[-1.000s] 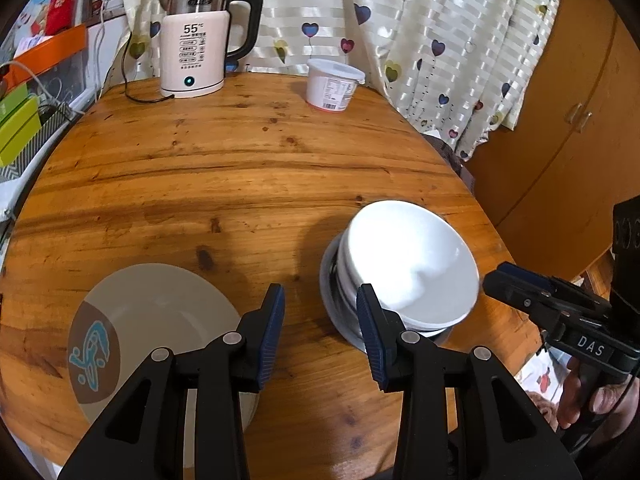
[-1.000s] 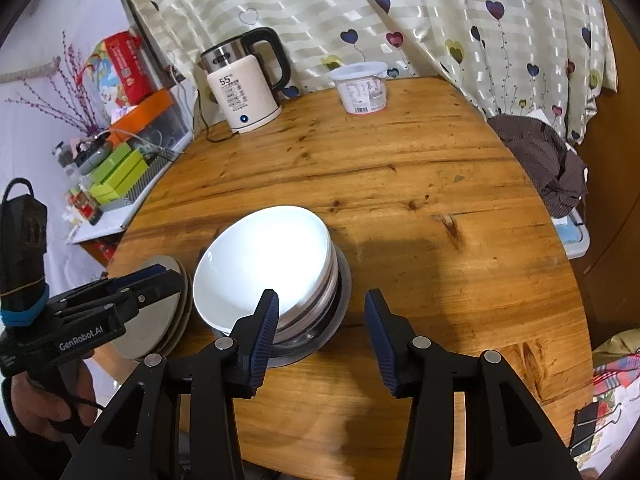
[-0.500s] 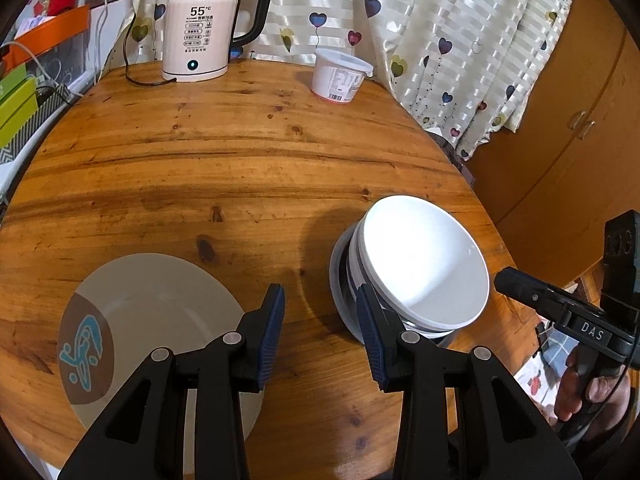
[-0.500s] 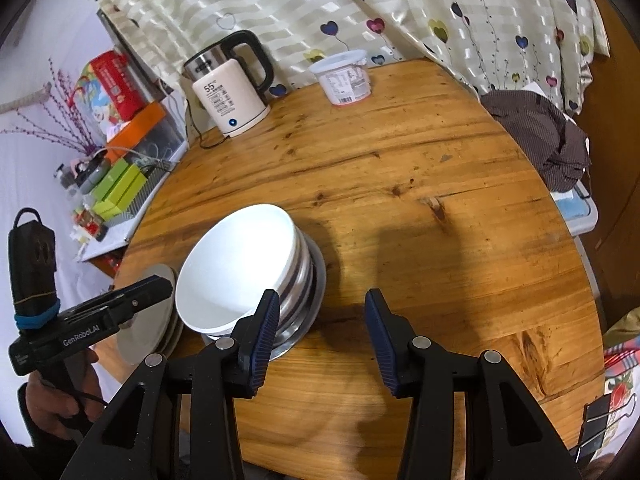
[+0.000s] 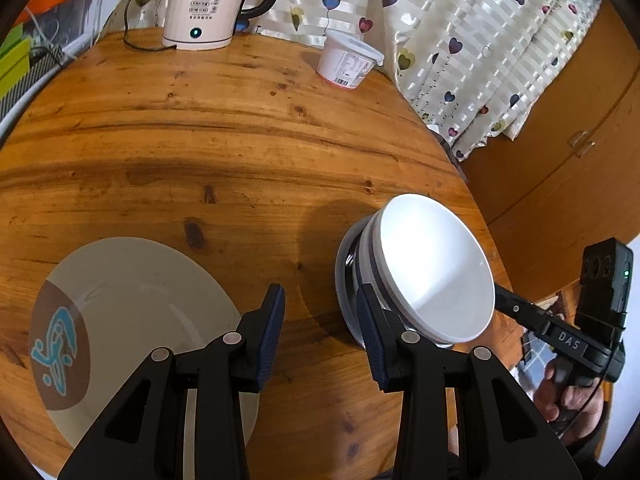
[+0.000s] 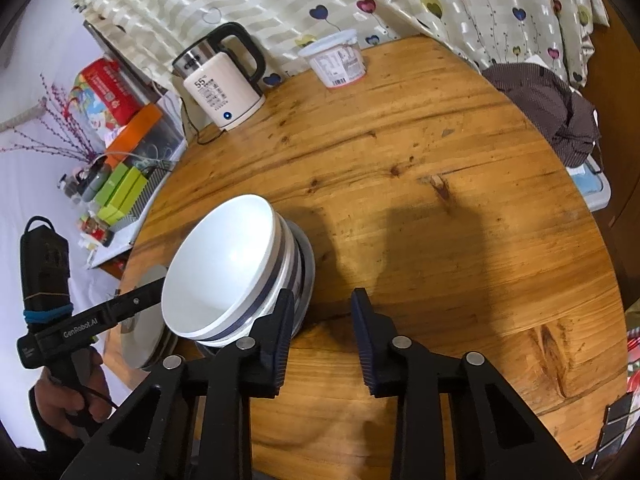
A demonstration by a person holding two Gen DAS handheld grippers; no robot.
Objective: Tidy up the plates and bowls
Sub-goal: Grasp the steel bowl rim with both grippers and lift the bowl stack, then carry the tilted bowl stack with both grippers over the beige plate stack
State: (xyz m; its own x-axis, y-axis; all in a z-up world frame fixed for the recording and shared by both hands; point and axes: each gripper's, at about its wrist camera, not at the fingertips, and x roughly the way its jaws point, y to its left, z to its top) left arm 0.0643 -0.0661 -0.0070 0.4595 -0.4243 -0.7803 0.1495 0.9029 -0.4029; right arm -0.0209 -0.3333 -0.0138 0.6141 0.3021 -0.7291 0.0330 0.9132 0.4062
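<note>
A stack of white bowls (image 5: 434,268) with dark bands sits on a grey plate (image 5: 343,280) near the table's front edge; it also shows in the right wrist view (image 6: 224,264). A beige plate with a brown patch and blue motif (image 5: 132,320) lies to its left, seen edge-on in the right wrist view (image 6: 144,328). My left gripper (image 5: 320,324) is open and empty between the plate and the bowls. My right gripper (image 6: 322,326) is open and empty just right of the bowl stack.
A white electric kettle (image 5: 204,4) and a lidded plastic tub (image 5: 348,60) stand at the far edge of the round wooden table (image 5: 240,132). Curtains hang behind. A dark cloth (image 6: 548,108) lies off the table's right side. Boxes sit on a shelf (image 6: 120,188) at left.
Both grippers have moved forward and lower toward the table. The bowl stack and plate appear larger and closer. Both stay open and empty.
</note>
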